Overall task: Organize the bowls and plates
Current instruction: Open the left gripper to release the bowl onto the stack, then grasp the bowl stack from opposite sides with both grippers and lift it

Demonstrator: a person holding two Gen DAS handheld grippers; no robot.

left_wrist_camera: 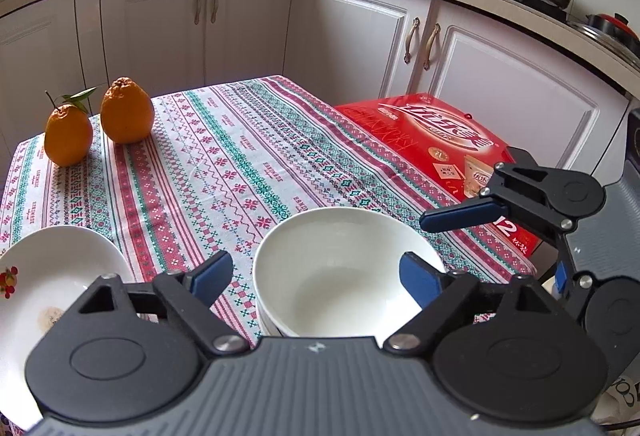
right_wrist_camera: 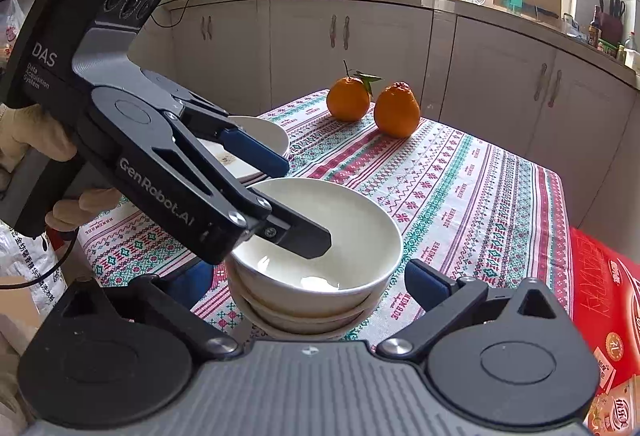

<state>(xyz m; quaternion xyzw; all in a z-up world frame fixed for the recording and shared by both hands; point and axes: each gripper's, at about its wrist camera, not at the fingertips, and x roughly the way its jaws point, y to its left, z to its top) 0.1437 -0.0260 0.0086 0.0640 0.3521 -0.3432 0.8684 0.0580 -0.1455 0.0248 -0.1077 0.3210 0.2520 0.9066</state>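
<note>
Two grippers meet over a stack of white bowls [right_wrist_camera: 316,260] on the patterned tablecloth [left_wrist_camera: 224,164]. At the left lies a white plate [left_wrist_camera: 52,276]. The left gripper [left_wrist_camera: 316,276], held in a gloved hand [right_wrist_camera: 28,144] and angled down, has its jaws spread, one finger inside the top bowl, gripping nothing. The right gripper [right_wrist_camera: 312,280] straddles the stack, jaws wide and released. Two oranges [left_wrist_camera: 100,124] stand beyond.

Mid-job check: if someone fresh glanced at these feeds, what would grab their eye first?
Probably the stack of white bowls at the near table edge, with the left tongs open astride its rim. Next, two oranges at the far corner of the patterned tablecloth, then the red box at the table's right side.
</note>
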